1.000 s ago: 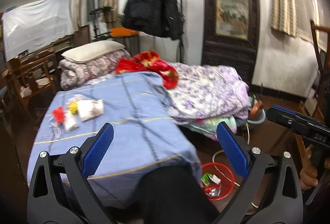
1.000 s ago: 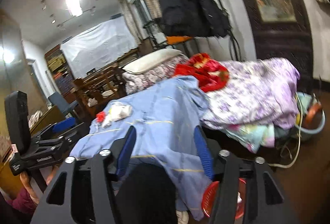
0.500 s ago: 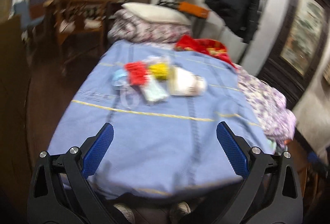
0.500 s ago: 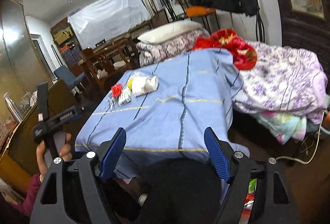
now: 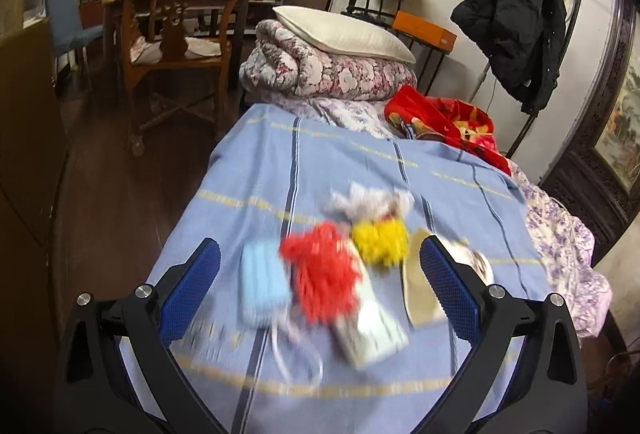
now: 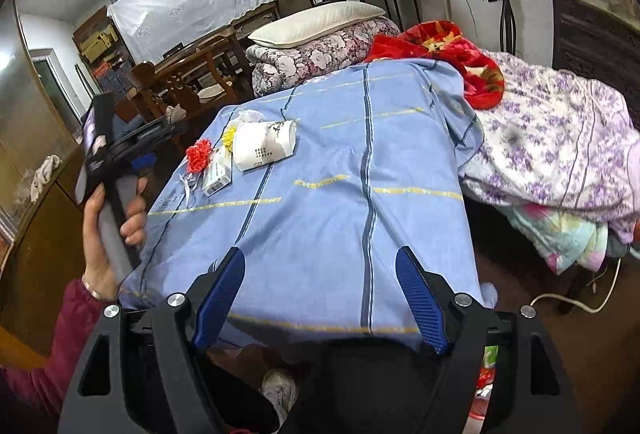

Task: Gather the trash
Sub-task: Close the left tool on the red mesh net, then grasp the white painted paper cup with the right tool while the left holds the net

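A pile of trash lies on the blue sheet (image 5: 304, 162) of the bed: a red shredded tuft (image 5: 324, 274), a yellow tuft (image 5: 380, 238), a light blue face mask (image 5: 262, 286), a small white box (image 5: 372, 330), a paper cup (image 5: 420, 286) on its side and crumpled plastic (image 5: 368, 200). My left gripper (image 5: 316, 286) is open and hovers just above the pile, jaws to either side of it. In the right wrist view the pile shows at the bed's left edge, with the cup (image 6: 264, 144) and red tuft (image 6: 199, 154). My right gripper (image 6: 320, 298) is open and empty over the bed's near end.
A folded floral quilt (image 5: 320, 70) with a pillow (image 5: 344, 32) lies at the head of the bed, a red blanket (image 5: 444, 122) beside it. A wooden chair (image 5: 172, 46) stands to the left. Purple floral bedding (image 6: 560, 138) hangs on the right. A red bin (image 6: 486, 382) shows under my right gripper.
My left gripper has swung from the bed's right side to the left and closed in on the trash pile. My right gripper has tilted down over the bed's end.
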